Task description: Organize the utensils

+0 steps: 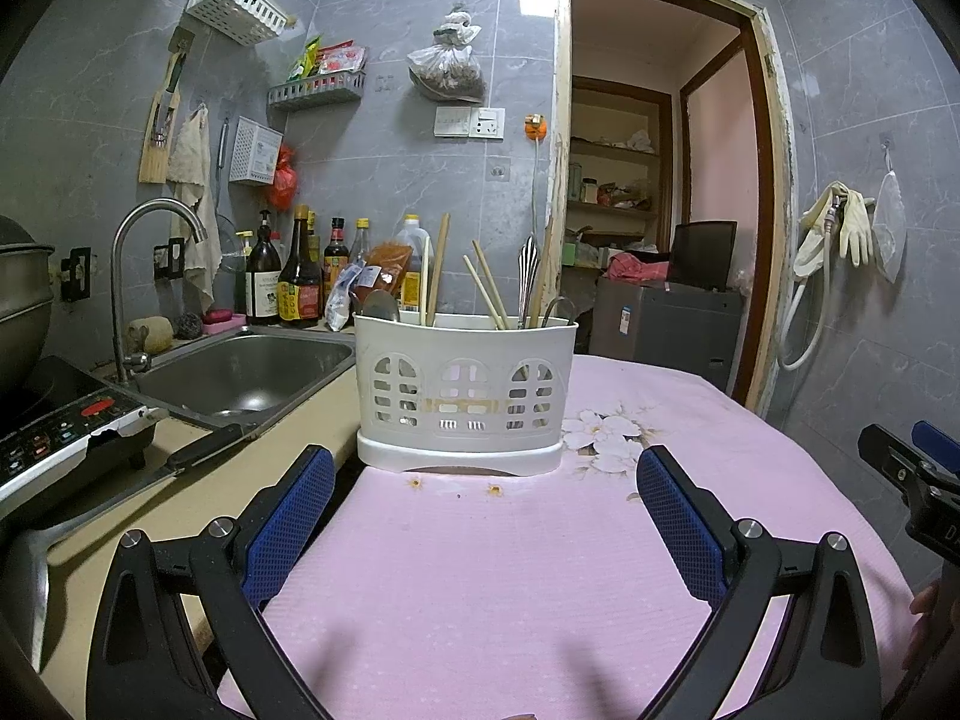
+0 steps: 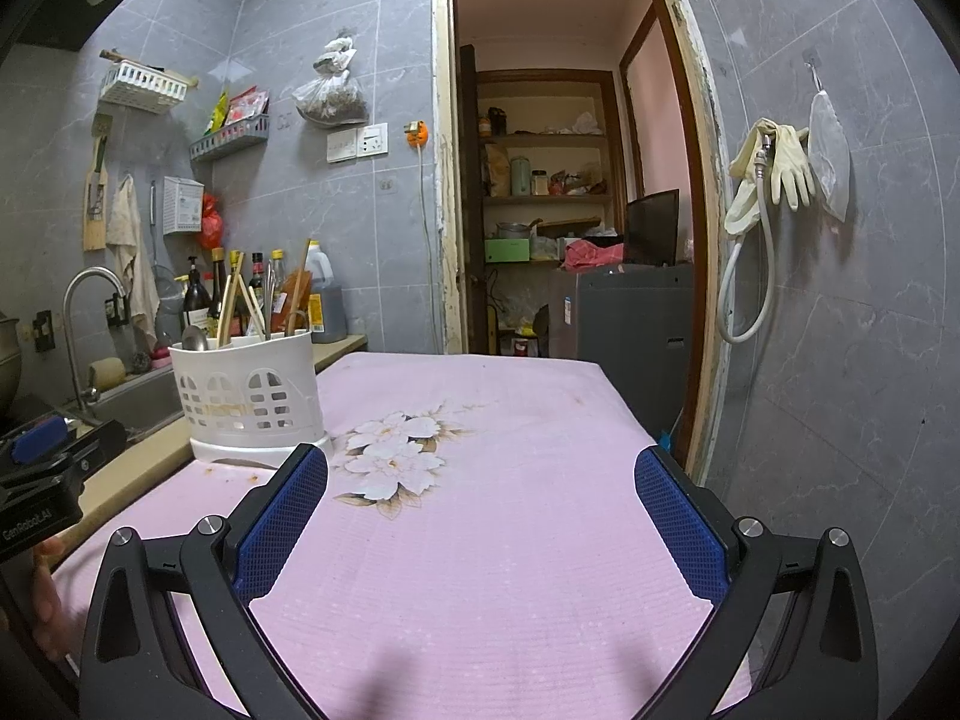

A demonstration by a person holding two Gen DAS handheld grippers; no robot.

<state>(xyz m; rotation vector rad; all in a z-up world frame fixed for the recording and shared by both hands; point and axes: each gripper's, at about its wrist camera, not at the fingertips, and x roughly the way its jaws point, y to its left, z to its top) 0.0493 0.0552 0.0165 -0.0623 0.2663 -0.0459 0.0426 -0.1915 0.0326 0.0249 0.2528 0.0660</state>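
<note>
White utensil caddy (image 1: 462, 396) stands upright before both tongs (image 1: 485, 513) (image 2: 480, 507), spread apart, empty.

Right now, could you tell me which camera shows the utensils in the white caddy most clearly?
The left wrist view: the white caddy sits centred and close, with chopsticks and a spoon distinct. The right wrist view shows it smaller, off to the left, its contents blending into bottles behind.

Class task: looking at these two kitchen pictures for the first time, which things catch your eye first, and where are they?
The white utensil holder, full of chopsticks and spoons, stands at the near left edge of the pink flowered cloth. Both tools, left and right, hover open over the cloth. The sink lies left.
</note>
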